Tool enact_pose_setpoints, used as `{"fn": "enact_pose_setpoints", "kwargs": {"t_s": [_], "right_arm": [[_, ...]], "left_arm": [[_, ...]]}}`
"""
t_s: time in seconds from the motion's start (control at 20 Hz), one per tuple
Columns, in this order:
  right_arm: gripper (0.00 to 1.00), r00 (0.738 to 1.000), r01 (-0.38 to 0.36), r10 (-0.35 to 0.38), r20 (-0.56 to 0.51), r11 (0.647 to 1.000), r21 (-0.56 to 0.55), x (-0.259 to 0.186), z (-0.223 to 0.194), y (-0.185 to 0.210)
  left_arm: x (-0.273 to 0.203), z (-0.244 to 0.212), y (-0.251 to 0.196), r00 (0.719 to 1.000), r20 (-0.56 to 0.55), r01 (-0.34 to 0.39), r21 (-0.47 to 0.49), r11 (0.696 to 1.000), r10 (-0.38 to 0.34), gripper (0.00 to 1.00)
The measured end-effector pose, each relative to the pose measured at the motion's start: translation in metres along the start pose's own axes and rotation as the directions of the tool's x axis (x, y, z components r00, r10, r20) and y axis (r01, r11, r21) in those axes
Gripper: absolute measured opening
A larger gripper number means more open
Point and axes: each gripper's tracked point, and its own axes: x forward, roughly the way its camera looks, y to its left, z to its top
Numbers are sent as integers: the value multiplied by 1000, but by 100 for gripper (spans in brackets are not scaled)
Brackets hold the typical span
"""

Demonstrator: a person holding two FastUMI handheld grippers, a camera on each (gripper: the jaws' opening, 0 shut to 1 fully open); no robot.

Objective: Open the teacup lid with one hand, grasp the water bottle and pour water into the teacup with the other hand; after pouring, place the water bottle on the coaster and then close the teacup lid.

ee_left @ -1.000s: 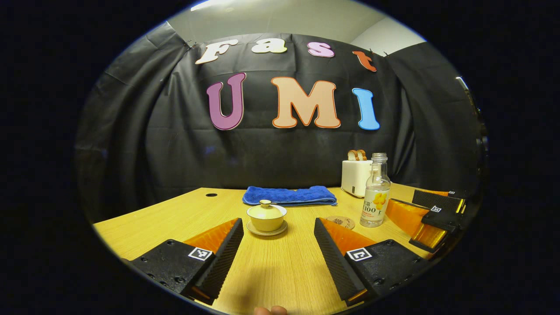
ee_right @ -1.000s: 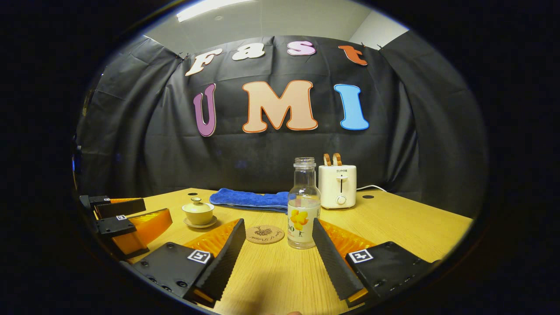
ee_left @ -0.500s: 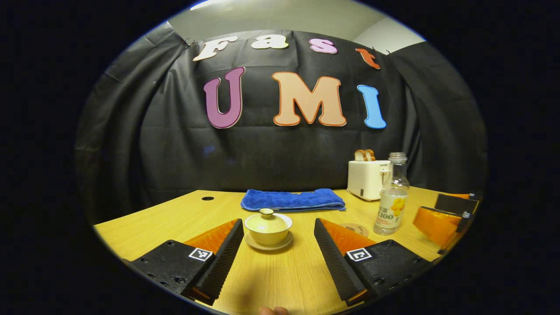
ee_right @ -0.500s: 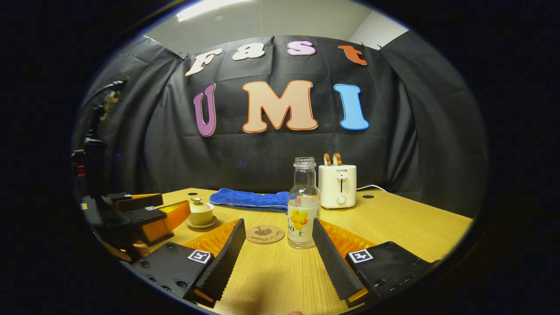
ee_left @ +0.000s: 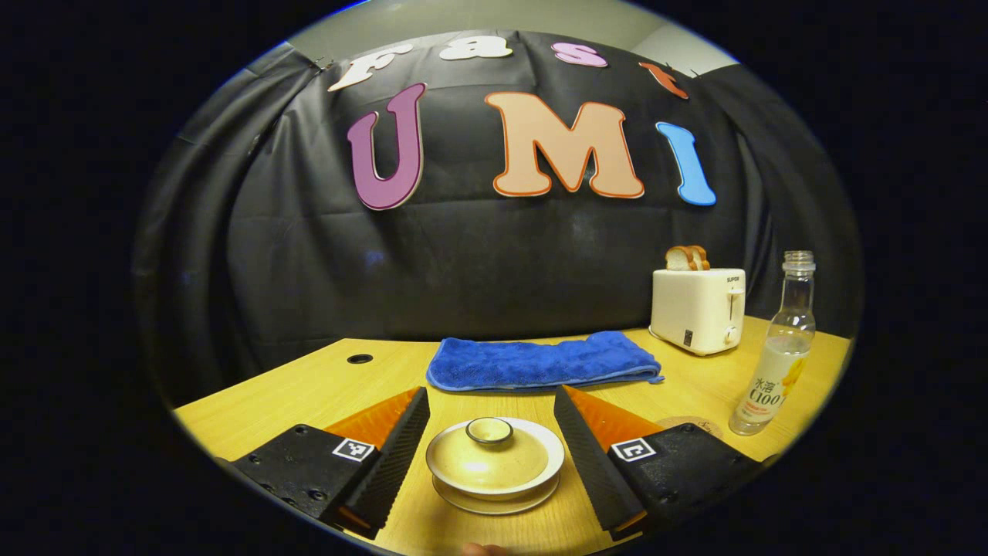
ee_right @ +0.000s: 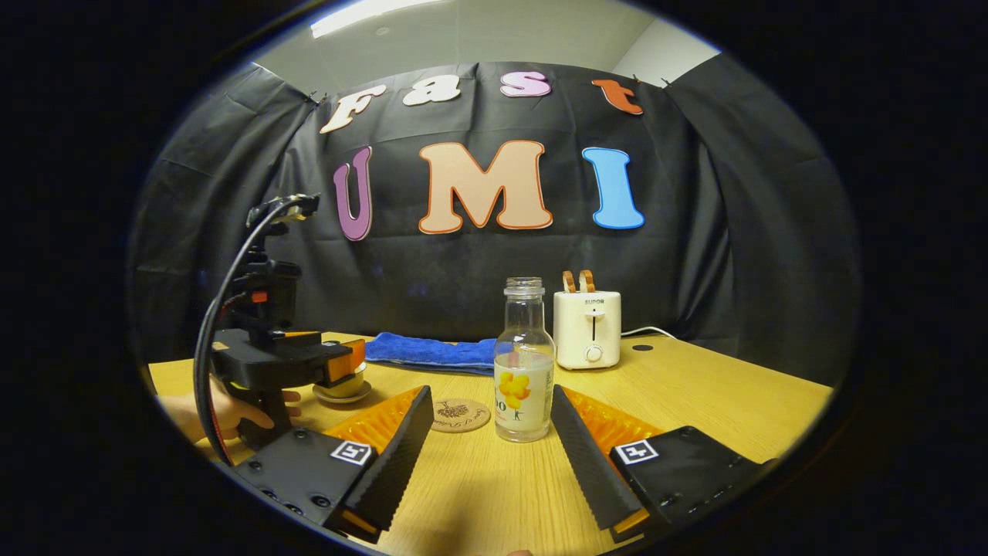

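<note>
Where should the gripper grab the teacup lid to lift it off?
Probably by the little round knob on top of the lid, coming straight down from above. The lid is wide and shallow, sitting flat on the teacup; the knob is its one raised part. The left gripper is open, with the cup between its fingers.

Both views face the wall, sharing the table (ee_left: 309,390).

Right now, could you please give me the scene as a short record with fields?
teacup: on its saucer, lid on
left gripper: jaws open either side of the teacup
right gripper: jaws open, short of the bottle
bottle: upright on the table, uncapped, partly full
coaster: bare, left of the bottle
towel: folded, at the back
toaster: bread in its slots
</note>
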Motion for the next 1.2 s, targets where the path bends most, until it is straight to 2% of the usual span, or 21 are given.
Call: {"fn": "enact_pose_setpoints", "kwargs": {"t_s": [0.2,0.45,0.55,0.65,0.7,0.75,0.9,1.05,1.2], "right_arm": [[97,1000,0,0,-1,1000,0,0,0,-1],[97,1000,1,-1,0,1000,0,0,1,-1],[97,1000,-1,1,0,1000,-1,0,0,-1],[97,1000,-2,2,-1,1000,-1,1,0,-2],[97,1000,-1,1,-2,1000,0,1,1,-3],[98,1000,-1,1,-1,1000,-1,1,0,-3],[97,1000,-1,1,-2,1000,-1,1,1,-4],[97,1000,-1,1,-1,1000,-1,2,1,-4],[97,1000,-1,1,-1,1000,-1,1,1,-4]], "left_arm": [[7,-6,2,999,-50,-19,30,999,20,94],[10,-9,-1,997,-76,-8,49,999,11,91],[11,-10,4,996,-83,-26,39,999,29,75],[10,-10,8,996,-81,-44,25,999,46,63],[11,-10,9,995,-84,-46,20,999,48,65],[10,-10,10,995,-86,-44,18,999,46,54],[9,-11,9,995,-96,-38,25,999,40,46],[10,-11,8,995,-93,-39,21,999,41,32],[9,-12,8,995,-93,-30,18,999,32,29]]}}
